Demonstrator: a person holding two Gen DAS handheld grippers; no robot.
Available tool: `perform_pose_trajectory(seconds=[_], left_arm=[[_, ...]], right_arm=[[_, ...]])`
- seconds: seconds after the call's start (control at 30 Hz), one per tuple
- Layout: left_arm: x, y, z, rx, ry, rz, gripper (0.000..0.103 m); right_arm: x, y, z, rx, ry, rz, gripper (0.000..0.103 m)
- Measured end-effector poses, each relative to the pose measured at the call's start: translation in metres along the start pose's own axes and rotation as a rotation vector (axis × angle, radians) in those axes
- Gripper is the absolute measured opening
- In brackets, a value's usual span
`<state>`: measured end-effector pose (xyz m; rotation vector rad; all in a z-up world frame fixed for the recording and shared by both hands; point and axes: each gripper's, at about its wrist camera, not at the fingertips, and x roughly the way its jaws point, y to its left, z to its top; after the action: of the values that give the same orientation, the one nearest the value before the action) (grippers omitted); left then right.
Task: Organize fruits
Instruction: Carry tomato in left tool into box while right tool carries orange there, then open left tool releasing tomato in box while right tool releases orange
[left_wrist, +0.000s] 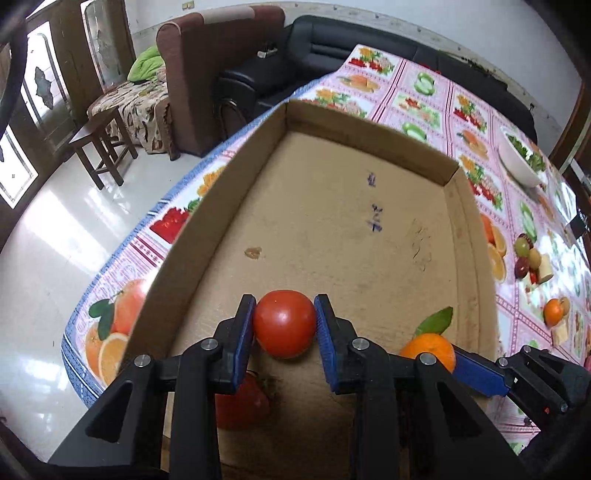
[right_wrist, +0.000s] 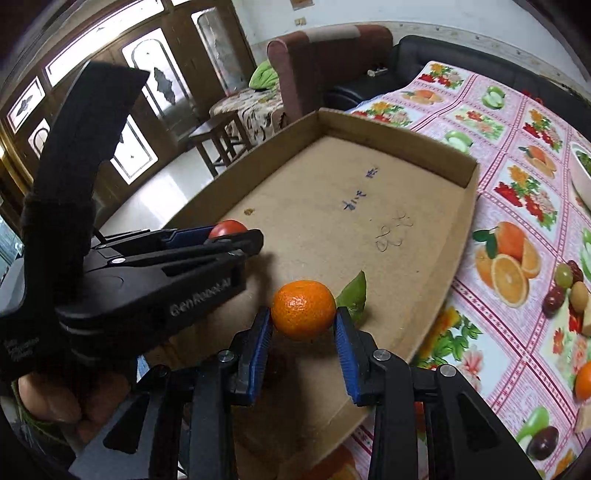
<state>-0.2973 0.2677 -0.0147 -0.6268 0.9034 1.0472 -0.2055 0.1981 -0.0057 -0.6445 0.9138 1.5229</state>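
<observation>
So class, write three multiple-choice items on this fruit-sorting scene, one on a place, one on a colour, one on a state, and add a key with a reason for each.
1. Over what are both held fruits?
A. the white bowl
B. the cardboard tray
C. the wooden stool

2. What colour are the pads of both grippers?
A. blue
B. yellow
C. white

3. How is the left gripper?
A. wide open and holding nothing
B. lying flat on the cloth
C. shut on the tomato

Key:
1 B, the tomato and the orange both show against the floor of the cardboard tray.
2 A, blue pads line the fingers in both wrist views.
3 C, the left gripper presses the tomato from both sides, as the right gripper does the orange.
</observation>
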Motion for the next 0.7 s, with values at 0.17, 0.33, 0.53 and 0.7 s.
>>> perform_pose_trajectory(seconds=[0.17,0.33,0.53,0.7], left_arm=[[0.000,0.002,0.000,-0.014,-0.001,-0.008,0.030],[-0.005,0.004,0.002,-0.023,0.004,-0.028,0.030],[-0.022,0.001,0.002,-0.024,-0.028,-0.030,0.040],[-0.038,-0.005,0.000,-0.017,-0.051,-0.041,0.040]], right_arm=[[0.010,0.000,-0.002,-0.011,0.022,-0.003,0.035],[0.008,-0.002,-0.003,-0.014,0.022,0.002,0.035],[-0.001,-0.004,-0.004,-0.012,-0.001,0.002,0.053],[-0.018,-0.007,-0.011,0.002,-0.024,0.002,0.053]])
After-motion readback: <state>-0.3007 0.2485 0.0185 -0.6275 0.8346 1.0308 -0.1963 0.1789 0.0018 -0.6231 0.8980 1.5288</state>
